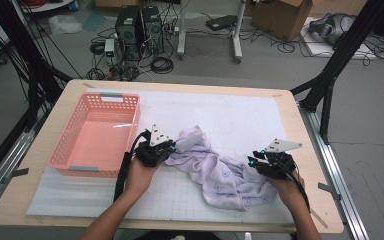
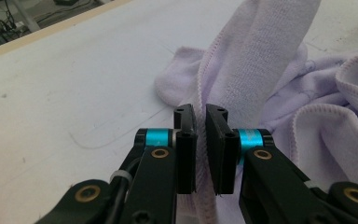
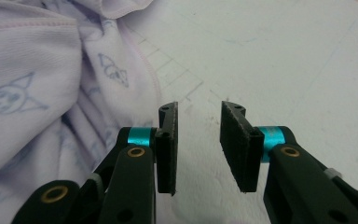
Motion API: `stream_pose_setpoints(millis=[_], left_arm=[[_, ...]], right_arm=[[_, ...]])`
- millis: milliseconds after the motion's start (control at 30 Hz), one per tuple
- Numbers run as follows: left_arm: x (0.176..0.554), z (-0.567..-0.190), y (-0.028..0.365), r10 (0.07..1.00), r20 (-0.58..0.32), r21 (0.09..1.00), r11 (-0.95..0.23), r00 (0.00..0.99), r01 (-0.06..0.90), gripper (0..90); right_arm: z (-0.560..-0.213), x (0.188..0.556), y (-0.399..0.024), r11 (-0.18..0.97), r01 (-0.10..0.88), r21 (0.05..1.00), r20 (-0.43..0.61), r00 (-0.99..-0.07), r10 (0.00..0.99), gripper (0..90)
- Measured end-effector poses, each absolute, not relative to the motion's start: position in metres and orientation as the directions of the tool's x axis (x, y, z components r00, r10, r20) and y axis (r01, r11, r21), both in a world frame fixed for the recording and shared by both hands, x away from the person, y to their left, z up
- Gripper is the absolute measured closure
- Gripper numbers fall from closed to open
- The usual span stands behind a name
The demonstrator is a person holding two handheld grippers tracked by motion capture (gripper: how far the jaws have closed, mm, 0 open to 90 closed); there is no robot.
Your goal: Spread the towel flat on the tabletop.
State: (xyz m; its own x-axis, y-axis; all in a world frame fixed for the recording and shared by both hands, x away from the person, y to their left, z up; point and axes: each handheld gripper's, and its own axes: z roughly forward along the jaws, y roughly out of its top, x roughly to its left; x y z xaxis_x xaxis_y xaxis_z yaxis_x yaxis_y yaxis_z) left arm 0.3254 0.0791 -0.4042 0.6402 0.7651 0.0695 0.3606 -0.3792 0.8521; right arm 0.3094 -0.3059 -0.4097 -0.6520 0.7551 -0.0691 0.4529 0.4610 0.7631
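On a white-matted table (image 1: 240,112), the left gripper (image 2: 200,140) pinches a lilac cloth (image 1: 220,172) near the front edge while the right gripper (image 3: 198,140) gapes empty beside it.

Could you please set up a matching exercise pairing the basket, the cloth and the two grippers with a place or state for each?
1. basket
2. cloth
3. left gripper
4. right gripper

a. jaws apart over bare mat
b. pink, at the table's left
c. crumpled between the two hands
d. clamped on a fold of fabric

Pairs: 1-b, 2-c, 3-d, 4-a
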Motion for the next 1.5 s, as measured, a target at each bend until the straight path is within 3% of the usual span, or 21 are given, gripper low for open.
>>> stream_pose_setpoints(millis=[167,367,533,633,700,733,800,933,1100,1300,1500], left_arm=[[0.326,-0.407,0.086,0.781,0.027,0.865,-0.331,0.624,0.377,82.5],[0.326,-0.404,0.095,0.797,-0.022,0.880,-0.270,0.603,0.390,82.5],[0.327,-0.403,0.097,0.803,-0.035,0.883,-0.254,0.594,0.395,82.5],[0.327,-0.403,0.097,0.804,-0.037,0.886,-0.249,0.594,0.392,82.6],[0.327,-0.403,0.098,0.806,-0.034,0.887,-0.248,0.591,0.390,82.6],[0.327,-0.403,0.098,0.807,-0.037,0.888,-0.244,0.589,0.389,82.6],[0.327,-0.403,0.098,0.811,-0.037,0.889,-0.241,0.584,0.391,82.6],[0.325,-0.403,0.098,0.808,-0.043,0.889,-0.237,0.588,0.391,82.6],[0.325,-0.408,0.097,0.804,-0.052,0.880,-0.244,0.593,0.408,82.8],[0.328,-0.416,0.084,0.796,-0.048,0.874,-0.260,0.603,0.412,82.7],[0.342,-0.420,0.077,0.810,-0.067,0.870,-0.238,0.583,0.431,82.7]], right_arm=[[-0.412,0.336,-0.285,0.495,0.475,0.727,-0.095,-0.645,0.758,69.2],[-0.420,0.364,-0.244,0.572,0.453,0.684,-0.071,-0.739,0.670,73.6],[-0.426,0.374,-0.203,0.612,0.420,0.670,0.008,-0.829,0.559,66.0],[-0.433,0.377,-0.191,0.610,0.440,0.660,0.035,-0.829,0.559,59.2],[-0.435,0.379,-0.191,0.587,0.468,0.660,0.063,-0.814,0.578,59.3],[-0.435,0.380,-0.192,0.578,0.483,0.658,0.080,-0.808,0.584,62.0],[-0.436,0.380,-0.192,0.569,0.495,0.656,0.123,-0.815,0.566,80.9],[-0.433,0.378,-0.196,0.581,0.483,0.655,0.142,-0.834,0.534,86.6],[-0.421,0.380,-0.237,0.498,0.543,0.677,0.014,-0.685,0.728,86.5],[-0.414,0.371,-0.278,0.491,0.564,0.663,-0.173,-0.523,0.834,86.5],[-0.415,0.362,-0.314,0.393,0.612,0.686,-0.183,-0.378,0.908,86.5]])
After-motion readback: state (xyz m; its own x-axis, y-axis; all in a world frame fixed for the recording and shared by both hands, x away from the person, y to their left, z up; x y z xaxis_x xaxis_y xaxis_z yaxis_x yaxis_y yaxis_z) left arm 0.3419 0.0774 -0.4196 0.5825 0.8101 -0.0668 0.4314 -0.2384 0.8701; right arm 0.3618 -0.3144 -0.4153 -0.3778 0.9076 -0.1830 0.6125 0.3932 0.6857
